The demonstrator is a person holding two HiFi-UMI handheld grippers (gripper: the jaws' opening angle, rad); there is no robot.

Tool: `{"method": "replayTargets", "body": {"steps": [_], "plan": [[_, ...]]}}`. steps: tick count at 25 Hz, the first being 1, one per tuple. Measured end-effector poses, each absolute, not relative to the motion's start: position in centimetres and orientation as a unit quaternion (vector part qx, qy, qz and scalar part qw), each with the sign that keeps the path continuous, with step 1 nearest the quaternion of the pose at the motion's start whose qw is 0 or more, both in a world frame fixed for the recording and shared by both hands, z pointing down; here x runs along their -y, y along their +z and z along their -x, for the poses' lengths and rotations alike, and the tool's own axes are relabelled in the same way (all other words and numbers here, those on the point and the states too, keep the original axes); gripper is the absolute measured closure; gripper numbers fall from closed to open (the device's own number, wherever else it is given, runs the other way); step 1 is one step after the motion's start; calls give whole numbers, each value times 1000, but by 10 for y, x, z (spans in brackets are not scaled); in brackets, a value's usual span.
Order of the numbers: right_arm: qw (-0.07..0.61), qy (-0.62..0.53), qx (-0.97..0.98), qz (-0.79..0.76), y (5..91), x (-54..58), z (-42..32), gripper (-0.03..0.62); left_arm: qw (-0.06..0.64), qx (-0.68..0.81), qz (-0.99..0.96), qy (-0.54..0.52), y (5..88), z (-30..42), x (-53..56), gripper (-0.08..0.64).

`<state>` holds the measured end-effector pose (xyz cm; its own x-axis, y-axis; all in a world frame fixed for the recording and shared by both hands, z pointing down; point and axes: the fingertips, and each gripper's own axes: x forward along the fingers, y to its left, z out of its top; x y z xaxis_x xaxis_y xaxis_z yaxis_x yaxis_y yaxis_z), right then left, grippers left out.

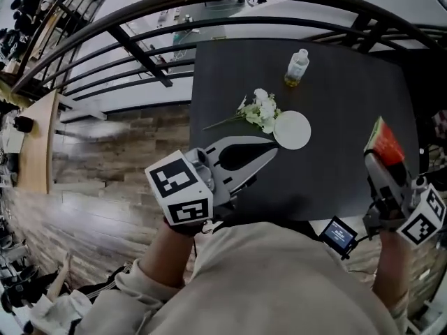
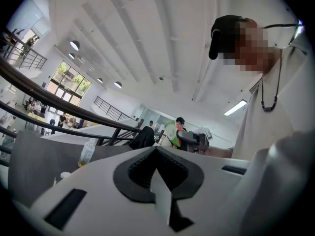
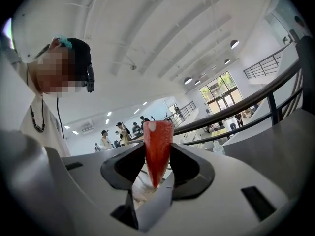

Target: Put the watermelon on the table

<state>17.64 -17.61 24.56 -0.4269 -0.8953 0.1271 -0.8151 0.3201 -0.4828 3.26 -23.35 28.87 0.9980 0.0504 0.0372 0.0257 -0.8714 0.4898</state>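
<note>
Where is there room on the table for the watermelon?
Bare table lies right of the white disc and bottle, near the watermelon in the right gripper. The far left corner is bare too. The middle is crowded with flowers beside the disc.

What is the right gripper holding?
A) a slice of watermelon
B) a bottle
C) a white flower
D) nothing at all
A: the red watermelon slice sits pinched between the jaws of the right gripper, point down and rind end up.
</note>
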Motion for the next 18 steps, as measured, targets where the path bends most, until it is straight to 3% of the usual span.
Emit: {"method": "replayTargets", "body": {"steps": [18], "plan": [[59, -279, -837, 467, 269, 219, -157, 422, 277, 35, -960, -4, 287, -26, 241, 557]]}}
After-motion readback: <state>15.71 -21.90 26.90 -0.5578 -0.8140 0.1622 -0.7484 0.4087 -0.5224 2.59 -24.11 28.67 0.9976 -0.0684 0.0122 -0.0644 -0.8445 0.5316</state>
